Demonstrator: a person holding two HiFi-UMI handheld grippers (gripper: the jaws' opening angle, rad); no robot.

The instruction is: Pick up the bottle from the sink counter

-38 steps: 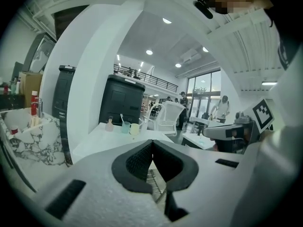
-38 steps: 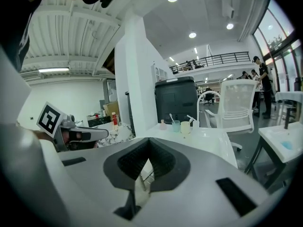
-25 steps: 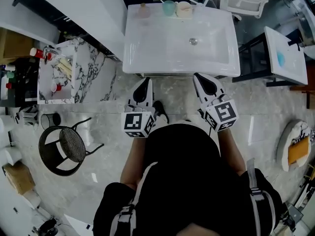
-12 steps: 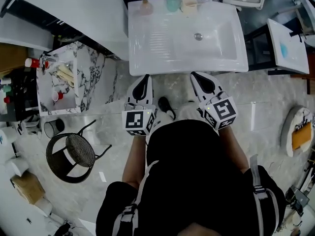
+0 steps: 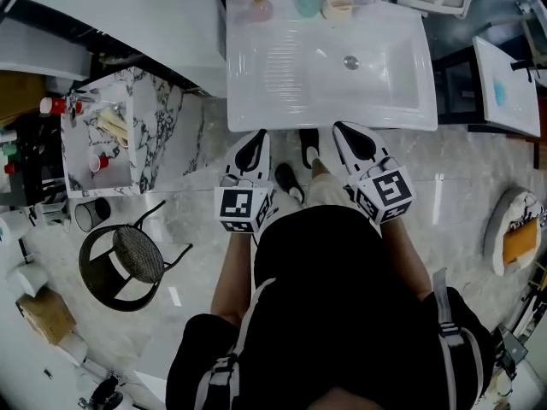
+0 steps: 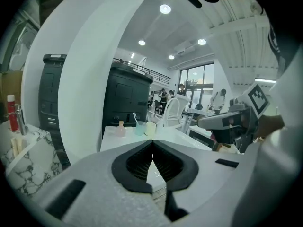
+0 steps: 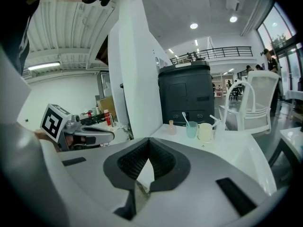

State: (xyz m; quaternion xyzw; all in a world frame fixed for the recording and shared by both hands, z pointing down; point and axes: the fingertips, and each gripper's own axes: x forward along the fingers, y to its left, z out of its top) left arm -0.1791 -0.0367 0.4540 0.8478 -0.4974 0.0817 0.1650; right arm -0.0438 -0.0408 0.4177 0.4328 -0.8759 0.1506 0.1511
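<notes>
In the lower middle of the head view, the left claw (image 5: 255,137) and the right claw (image 5: 345,128) are held side by side, tips pointing up the frame toward the near edge of the white sink tabletop (image 5: 256,109). The left gripper view shows the left claw's ribbed black pads pressed together at the tips with nothing between them. The right gripper view shows the right claw (image 7: 148,139) closed the same way and just as empty. Neither claw touches anything. The small pale pink bottle (image 5: 259,8) stands upright at the far edge of the tabletop, upper centre of the frame, well apart from both claws. Just right of it stand a teal cup (image 5: 308,2) and a cream cup (image 5: 338,5).
</notes>
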